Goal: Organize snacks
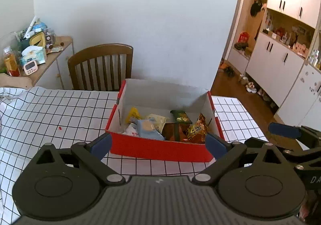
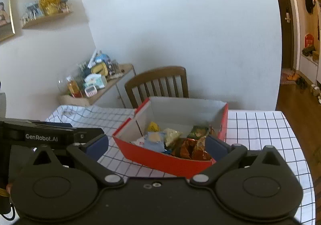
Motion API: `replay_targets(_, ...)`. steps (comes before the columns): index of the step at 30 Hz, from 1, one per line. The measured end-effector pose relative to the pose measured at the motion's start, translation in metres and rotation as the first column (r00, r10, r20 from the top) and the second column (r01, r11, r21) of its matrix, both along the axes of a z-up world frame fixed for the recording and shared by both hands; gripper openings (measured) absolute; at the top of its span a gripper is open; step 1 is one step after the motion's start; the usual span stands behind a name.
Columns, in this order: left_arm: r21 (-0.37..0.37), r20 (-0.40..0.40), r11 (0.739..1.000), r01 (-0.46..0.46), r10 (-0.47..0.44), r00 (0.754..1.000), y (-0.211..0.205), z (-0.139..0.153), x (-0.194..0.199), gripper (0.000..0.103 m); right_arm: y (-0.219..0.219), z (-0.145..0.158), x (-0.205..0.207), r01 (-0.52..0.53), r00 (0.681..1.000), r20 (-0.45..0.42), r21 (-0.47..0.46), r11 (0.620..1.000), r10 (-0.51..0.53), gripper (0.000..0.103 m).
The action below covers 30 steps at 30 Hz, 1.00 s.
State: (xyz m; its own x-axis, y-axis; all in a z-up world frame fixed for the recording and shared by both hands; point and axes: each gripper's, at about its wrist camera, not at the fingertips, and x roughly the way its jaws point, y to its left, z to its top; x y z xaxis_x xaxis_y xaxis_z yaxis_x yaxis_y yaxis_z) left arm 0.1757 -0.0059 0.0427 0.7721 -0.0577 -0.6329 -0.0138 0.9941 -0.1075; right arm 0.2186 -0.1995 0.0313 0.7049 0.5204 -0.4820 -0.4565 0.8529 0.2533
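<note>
The red cardboard box (image 1: 160, 148) sits on the counter (image 1: 50, 108), which is covered by a white grid-pattern cloth. Inside the box lie the snack packets: a light-blue packet (image 1: 149, 129), a yellow packet (image 1: 133, 114), a dark green packet (image 1: 181, 117) and orange foil packets (image 1: 197, 127). The left tongs (image 1: 158, 143) are spread wide and empty, near the box's front wall. The right tongs (image 2: 157, 144) are likewise released, holding nothing. A wooden chair (image 1: 101, 65) stands behind the counter.

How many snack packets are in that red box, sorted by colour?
In the red box, as far as I can see:
Yellow packet: 1
White packet: 1
Light blue packet: 1
Cream packet: 1
Dark green packet: 1
Orange foil packet: 1
Total: 6, possibly more hidden underneath.
</note>
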Motion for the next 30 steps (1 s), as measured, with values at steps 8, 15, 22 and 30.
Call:
replay_targets(8, 0.078, 0.051, 0.997, 0.002, -0.006, 0.999, -0.014, 0.006, -0.018, 0.1, -0.001, 0.003, -0.013, 0.016, 1.0, 0.019, 0.008, 1.0, -0.016, 0.103)
replay_targets(15, 0.082, 0.041, 0.996, 0.019, -0.022, 0.999, -0.022, 0.004, -0.023, 0.1, -0.006, 0.003, -0.02, 0.052, 0.999, 0.01, 0.02, 0.998, -0.052, 0.103)
replay_targets(22, 0.062, 0.03, 0.998, 0.016, -0.018, 0.999, -0.022, 0.001, -0.026, 0.1, -0.014, 0.002, -0.021, 0.087, 0.996, -0.01, 0.042, 0.995, -0.087, 0.103)
replay_targets(30, 0.055, 0.031, 0.998, -0.002, 0.001, 1.0, -0.019, 0.002, -0.027, 0.1, -0.017, 0.001, -0.025, 0.089, 0.996, -0.005, 0.032, 0.996, -0.089, 0.103)
